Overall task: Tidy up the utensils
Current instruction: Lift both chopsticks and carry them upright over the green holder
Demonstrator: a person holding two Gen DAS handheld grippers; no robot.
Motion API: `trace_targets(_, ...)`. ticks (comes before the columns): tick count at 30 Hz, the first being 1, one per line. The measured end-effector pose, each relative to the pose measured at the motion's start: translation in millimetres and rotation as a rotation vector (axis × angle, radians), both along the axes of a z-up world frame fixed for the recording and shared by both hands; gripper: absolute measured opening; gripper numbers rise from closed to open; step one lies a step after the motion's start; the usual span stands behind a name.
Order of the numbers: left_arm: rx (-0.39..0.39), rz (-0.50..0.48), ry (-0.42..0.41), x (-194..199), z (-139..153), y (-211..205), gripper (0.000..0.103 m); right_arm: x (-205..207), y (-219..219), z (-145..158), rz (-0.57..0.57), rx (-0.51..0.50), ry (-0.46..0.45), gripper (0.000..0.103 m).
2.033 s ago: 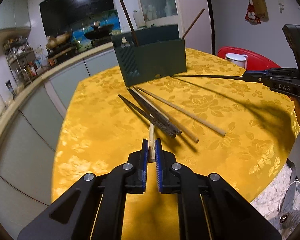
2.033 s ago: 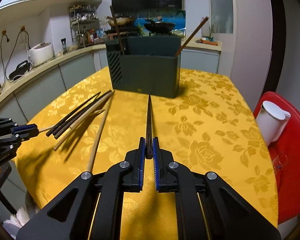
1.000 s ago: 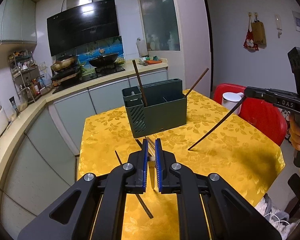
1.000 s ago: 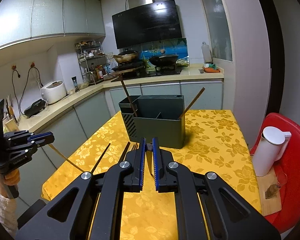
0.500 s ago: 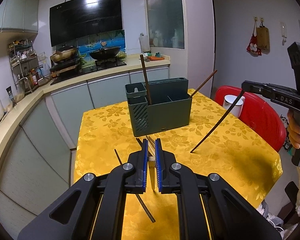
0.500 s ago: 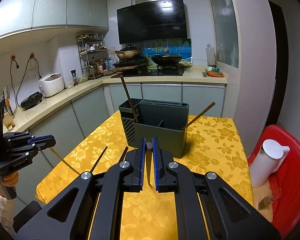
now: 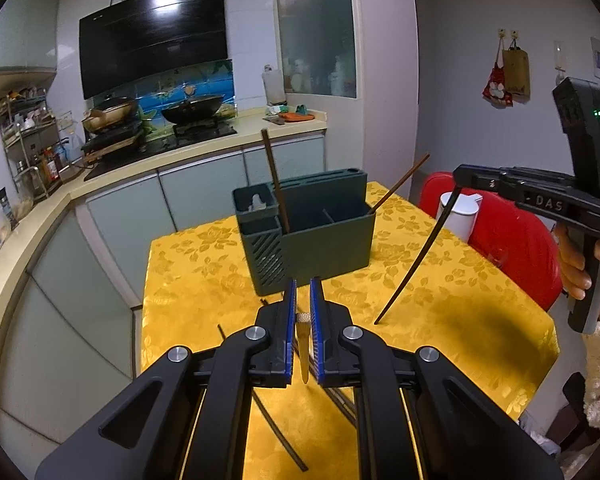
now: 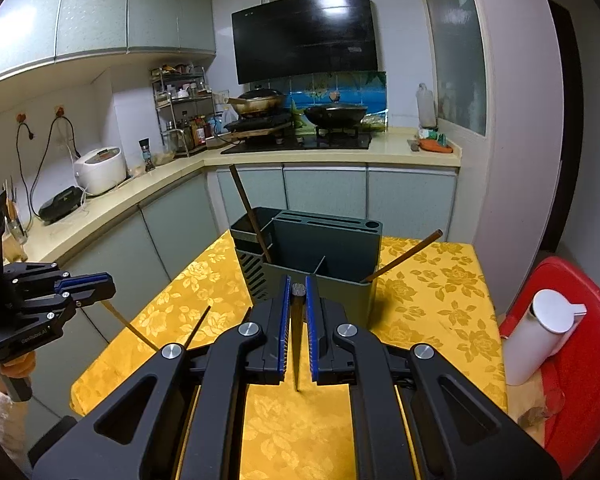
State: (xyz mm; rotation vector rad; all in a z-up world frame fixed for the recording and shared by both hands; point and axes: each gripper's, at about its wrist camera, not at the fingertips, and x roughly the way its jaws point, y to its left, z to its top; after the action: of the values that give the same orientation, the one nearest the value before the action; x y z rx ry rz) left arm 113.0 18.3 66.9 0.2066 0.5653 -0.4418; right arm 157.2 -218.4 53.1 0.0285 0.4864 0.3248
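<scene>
**Q:** What did each claw hold, and where was it compared with the green holder?

**A:** The left claw (image 7: 302,322) was closed on a pale wooden chopstick (image 7: 303,354), gripped at its thick end, its tip hanging down. It was raised in front of the green holder (image 7: 306,236), which stood on the yellow-clothed desk (image 7: 440,292). The right claw (image 8: 297,314) was closed on a dark chopstick (image 8: 297,344), also pointing down, raised in front of the holder and to its right as the left camera saw it.

**Q:** Where were the other chopsticks?

**A:** One dark chopstick (image 8: 249,216) leaned in the holder's left compartment. A brown chopstick (image 8: 403,256) leaned out at its right corner. Several loose chopsticks (image 7: 278,428) lay on the desk in front of the holder, under the left claw.

**Q:** Anything else near the holder?

**A:** A white jug (image 8: 540,336) stood on a red chair (image 8: 584,360), right of the holder, beyond the desk's edge.
</scene>
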Motion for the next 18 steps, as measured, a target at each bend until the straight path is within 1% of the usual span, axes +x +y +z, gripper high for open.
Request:
trace_targets(5, 0.009, -0.031, -0.024, 9, 17, -11, 0.007, 9, -4, 15, 0.004, 0.008, -0.004, 0.008)
trace_targets(7, 0.005, -0.046, -0.038, 14, 28, -17, 0.007, 12, -5, 22, 0.0, 0.004, -0.013, 0.008)
trace_targets(13, 0.001, -0.076, -0.091, 29, 62, -34, 0.007, 23, -2, 53, -0.012, -0.027, -0.063, 0.008)
trace_targets(18, -0.012, -0.085, -0.122, 53, 90, -50, 0.007, 38, -1, 85, -0.019, -0.038, -0.114, 0.008)
